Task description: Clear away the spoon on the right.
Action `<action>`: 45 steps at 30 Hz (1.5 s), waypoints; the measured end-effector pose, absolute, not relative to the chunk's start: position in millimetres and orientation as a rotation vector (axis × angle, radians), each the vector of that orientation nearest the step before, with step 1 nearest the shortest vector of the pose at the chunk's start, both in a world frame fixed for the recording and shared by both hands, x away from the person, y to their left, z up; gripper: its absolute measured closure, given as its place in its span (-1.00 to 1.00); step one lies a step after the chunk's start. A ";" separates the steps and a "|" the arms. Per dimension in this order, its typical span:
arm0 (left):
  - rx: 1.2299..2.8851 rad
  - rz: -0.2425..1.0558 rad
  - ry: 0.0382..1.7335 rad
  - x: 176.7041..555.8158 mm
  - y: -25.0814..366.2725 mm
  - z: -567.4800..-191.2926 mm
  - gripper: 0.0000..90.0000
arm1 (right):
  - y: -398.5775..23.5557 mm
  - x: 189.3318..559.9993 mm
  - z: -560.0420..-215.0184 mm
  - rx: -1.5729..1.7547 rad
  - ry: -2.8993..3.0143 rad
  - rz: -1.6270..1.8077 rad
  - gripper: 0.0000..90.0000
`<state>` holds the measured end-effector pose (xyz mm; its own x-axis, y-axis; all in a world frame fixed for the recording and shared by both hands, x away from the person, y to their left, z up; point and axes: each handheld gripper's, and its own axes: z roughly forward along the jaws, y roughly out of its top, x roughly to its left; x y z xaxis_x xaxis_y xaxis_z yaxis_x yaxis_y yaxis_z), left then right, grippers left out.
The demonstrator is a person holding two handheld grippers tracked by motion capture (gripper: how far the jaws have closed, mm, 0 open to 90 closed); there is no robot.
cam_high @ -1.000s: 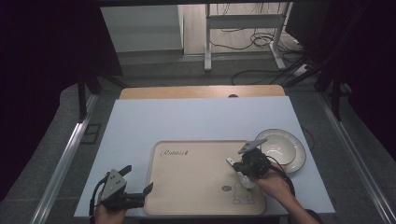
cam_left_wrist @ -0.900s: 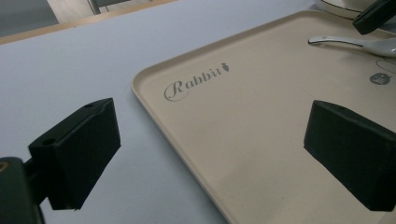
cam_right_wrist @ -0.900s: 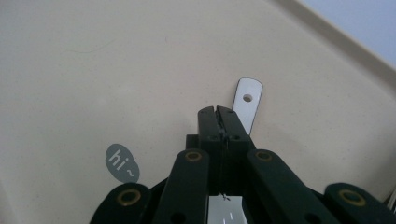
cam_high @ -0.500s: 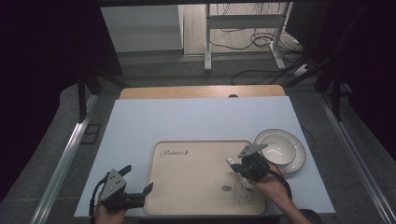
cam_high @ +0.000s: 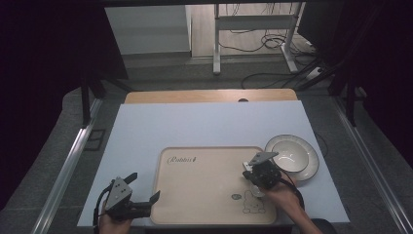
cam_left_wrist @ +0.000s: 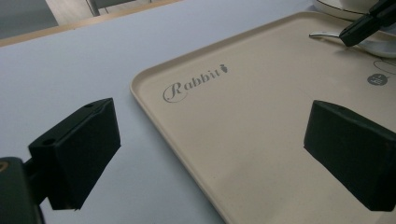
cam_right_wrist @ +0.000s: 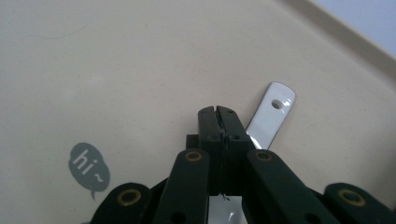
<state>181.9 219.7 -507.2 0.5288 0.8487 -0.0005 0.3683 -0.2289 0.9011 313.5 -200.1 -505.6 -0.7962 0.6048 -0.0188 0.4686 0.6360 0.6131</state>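
A beige tray printed "Rabbit" lies on the white table. My right gripper is over the tray's right part, pointing down. It is shut on a metal spoon, whose flat handle end with a hole sticks out past the closed jaws. In the left gripper view the spoon lies low over the tray under the right gripper's tip. My left gripper is at the tray's front left corner, open and holding nothing.
A white bowl on a plate stands just right of the tray. A rabbit drawing and a "hi~" bubble are printed on the tray. A wooden strip borders the table's far edge.
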 end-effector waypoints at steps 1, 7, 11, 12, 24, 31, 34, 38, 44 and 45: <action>1.817 0.634 1.010 181.9 219.7 -507.2 -0.92 | -201.4 313.8 -505.6 0.887 2.631 0.894 1.00; 1.818 0.634 1.010 182.1 219.7 -507.3 -0.92 | -206.5 315.2 -505.6 0.913 2.620 0.893 1.00; 1.817 0.634 1.011 182.0 219.8 -507.3 -0.92 | -209.7 316.5 -504.8 0.917 2.608 0.892 1.00; 1.817 0.634 1.011 182.0 219.8 -507.3 -0.92 | -210.0 316.4 -504.9 0.924 2.606 0.899 1.00; 1.814 0.630 1.013 182.3 220.2 -507.4 -0.92 | -209.4 314.6 -501.1 0.916 2.592 0.952 0.66; 1.813 0.627 1.013 182.2 220.4 -507.2 -0.92 | -209.8 311.0 -498.3 0.879 2.582 0.992 0.26; 1.814 0.627 1.013 182.3 220.3 -507.3 -0.92 | -210.3 309.7 -496.4 0.871 2.563 1.012 0.16; 1.815 0.627 1.012 182.3 220.2 -507.3 -0.92 | -211.1 309.1 -494.7 0.866 2.549 1.022 0.06; 1.817 0.628 1.011 182.2 220.0 -507.2 -0.92 | -212.7 307.4 -492.3 0.859 2.526 1.048 -0.12; 1.817 0.628 1.010 182.3 219.9 -507.2 -0.92 | -212.8 307.2 -492.1 0.858 2.524 1.050 -0.14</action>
<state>182.3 219.9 -507.2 0.5305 0.8477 -0.0048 0.3707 -0.2269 0.9006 307.2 -212.8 -492.1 -0.7862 0.6175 -0.0251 0.4174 0.5604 0.7154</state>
